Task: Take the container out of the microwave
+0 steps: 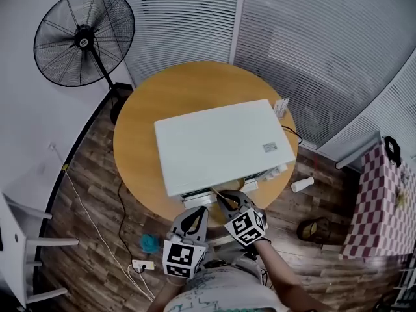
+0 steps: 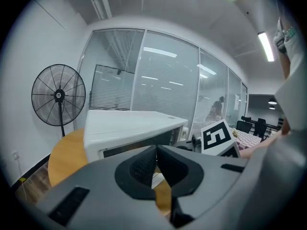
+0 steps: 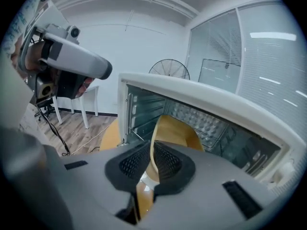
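A white microwave (image 1: 221, 142) stands on a round wooden table (image 1: 146, 109), its open front facing me. In the right gripper view the open cavity (image 3: 201, 121) shows a dimpled back wall. My right gripper (image 3: 152, 158) is shut on the rim of a tan bowl-shaped container (image 3: 175, 131), which sits at the cavity's mouth, tilted. In the head view this gripper (image 1: 225, 199) is at the microwave's front edge. My left gripper (image 1: 197, 214) hangs beside it, a little nearer to me. Its jaws are shut with nothing between them (image 2: 156, 151), and it points at the microwave (image 2: 129, 126).
A black pedestal fan (image 1: 84, 38) stands behind the table on the left. On the wooden floor lie a power strip (image 1: 143, 265) with cables and a white cup (image 1: 302, 184). A chequered cloth (image 1: 380, 207) is at the right and a white chair (image 1: 19, 246) at the left.
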Tool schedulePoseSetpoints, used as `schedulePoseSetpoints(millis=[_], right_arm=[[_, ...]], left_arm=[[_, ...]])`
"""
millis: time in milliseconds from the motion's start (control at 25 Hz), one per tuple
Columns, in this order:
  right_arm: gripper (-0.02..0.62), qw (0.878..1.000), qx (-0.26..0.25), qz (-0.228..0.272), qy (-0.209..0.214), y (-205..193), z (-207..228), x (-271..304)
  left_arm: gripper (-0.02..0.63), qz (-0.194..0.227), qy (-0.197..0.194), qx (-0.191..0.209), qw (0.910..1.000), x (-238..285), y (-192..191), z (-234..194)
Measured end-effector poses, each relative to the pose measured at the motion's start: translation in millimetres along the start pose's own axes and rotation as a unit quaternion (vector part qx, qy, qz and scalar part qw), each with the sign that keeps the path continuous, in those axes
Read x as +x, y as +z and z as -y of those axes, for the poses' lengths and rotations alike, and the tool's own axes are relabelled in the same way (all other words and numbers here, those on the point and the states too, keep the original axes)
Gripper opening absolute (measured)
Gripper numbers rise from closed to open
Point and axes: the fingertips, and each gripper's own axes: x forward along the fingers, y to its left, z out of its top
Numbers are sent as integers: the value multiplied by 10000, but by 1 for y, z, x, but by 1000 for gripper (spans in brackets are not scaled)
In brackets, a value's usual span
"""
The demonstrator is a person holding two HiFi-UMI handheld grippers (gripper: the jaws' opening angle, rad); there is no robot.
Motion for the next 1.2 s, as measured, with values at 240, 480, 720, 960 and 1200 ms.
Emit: schedulePoseSetpoints(millis=[240,480,720,960,1200], right_arm=[[16,9999,-21,92,-57,10,-11,-20],[15,9999,19,144,45,15,-25,-31],[15,9999,17,106,69,14,-39,-42],[15,9999,110,62,-3,9,-46,-50],[15,9999,87,79,120,6,-52,-59]], left_arm=[[14,-30,-46,8,10000,-1,-3,1],[14,-56,-120,44,9999,-1,-6,4],[14,-76,-185,87,9998,-9,-11,5],[14,-98,-193,177,9996,-13,-16,3],[14,-141,-125,168,9997,-16,-17,6]])
